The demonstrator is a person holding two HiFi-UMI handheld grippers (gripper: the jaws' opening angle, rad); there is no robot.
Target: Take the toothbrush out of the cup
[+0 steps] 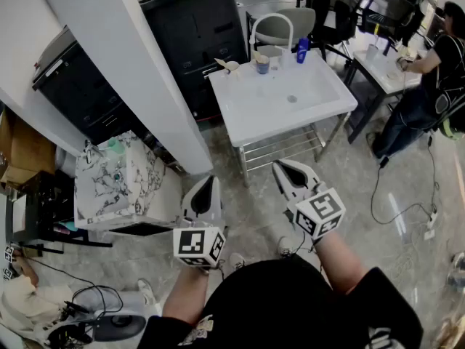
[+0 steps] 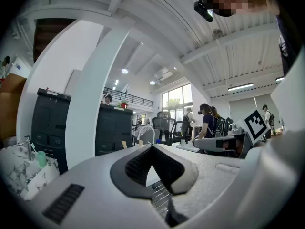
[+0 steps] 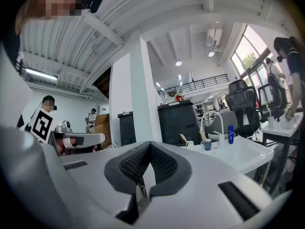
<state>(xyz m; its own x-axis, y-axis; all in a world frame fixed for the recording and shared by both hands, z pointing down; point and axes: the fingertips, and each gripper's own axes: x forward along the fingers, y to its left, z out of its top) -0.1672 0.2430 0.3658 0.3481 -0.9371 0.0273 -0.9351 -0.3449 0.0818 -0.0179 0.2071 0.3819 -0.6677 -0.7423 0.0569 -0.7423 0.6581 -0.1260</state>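
Note:
A blue cup (image 1: 262, 65) with a toothbrush (image 1: 256, 55) standing in it sits at the back rim of the white sink (image 1: 270, 111), beside the faucet (image 1: 273, 25). In the right gripper view the same cup (image 3: 207, 145) is far ahead on the sink (image 3: 238, 155). My left gripper (image 1: 210, 182) and right gripper (image 1: 285, 168) are held low in front of the person, well short of the sink. Both point level toward it. The left gripper (image 2: 152, 146) is shut and holds nothing. The right gripper (image 3: 149, 144) is shut and holds nothing as well.
A white cup (image 1: 232, 66) and a blue bottle (image 1: 302, 49) also stand on the sink's back rim. A white pillar (image 1: 123, 57) and black cabinets (image 1: 196, 27) rise to the left. A marble-topped unit (image 1: 116, 177) is at the left. A person (image 1: 429, 86) works at a desk on the right, and cables lie on the floor.

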